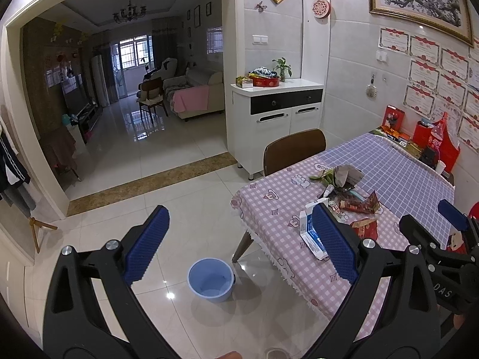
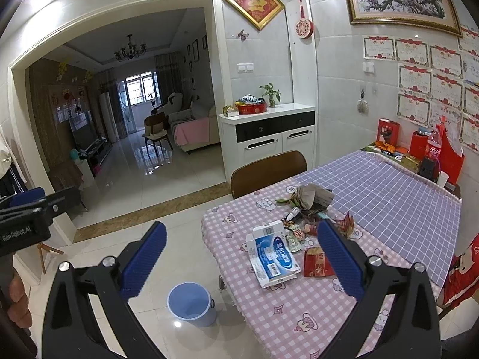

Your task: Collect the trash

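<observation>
Both grippers, left [image 1: 239,239] and right [image 2: 241,255], are holding their fingers wide apart, gripping nothing. The trash [image 2: 299,227] is lying mid-frame on the tabletop [image 2: 389,191], beyond the right fingers; the bucket [image 2: 191,303] is sitting lower on the floor.

Checked-cloth table [image 2: 299,314], white-blue box [image 2: 274,257], red packet [image 2: 317,264], perhaps wrappers [image 2: 302,230]

A home's dining area: checked tablecloth [image 2: 374,185] over a table, white sideboard [image 2: 266,137], framed pictures and certificates on tiled walls, opening onto a living room with sofa [image 1: 197,92] and chandelier [image 1: 129,10].
</observation>
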Demonstrator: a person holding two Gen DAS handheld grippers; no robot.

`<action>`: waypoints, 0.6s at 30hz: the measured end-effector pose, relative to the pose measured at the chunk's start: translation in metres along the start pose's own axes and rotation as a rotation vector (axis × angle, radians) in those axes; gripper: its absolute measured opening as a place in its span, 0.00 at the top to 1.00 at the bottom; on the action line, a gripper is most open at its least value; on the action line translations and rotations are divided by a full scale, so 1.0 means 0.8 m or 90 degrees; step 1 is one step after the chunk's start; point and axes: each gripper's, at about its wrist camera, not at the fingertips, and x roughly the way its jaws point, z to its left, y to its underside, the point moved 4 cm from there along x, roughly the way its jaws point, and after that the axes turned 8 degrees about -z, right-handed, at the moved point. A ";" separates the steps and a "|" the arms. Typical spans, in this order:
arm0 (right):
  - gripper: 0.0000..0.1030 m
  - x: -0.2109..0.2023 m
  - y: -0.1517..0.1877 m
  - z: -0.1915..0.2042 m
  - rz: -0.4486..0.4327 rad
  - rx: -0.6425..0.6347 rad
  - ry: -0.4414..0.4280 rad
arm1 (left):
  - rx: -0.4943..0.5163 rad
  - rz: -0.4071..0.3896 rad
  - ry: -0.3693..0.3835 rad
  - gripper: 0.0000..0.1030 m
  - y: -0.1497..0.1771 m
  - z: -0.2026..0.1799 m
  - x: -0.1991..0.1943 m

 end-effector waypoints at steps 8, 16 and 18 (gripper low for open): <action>0.04 -0.002 0.002 0.005 0.005 0.005 0.008 | 0.003 0.007 0.011 0.09 0.005 0.013 -0.001; 0.04 0.007 0.021 0.006 0.039 0.025 0.025 | 0.009 0.048 0.024 0.09 0.025 0.028 0.016; 0.04 0.012 0.031 0.000 0.055 0.038 0.029 | 0.011 0.070 0.033 0.09 0.036 0.027 0.027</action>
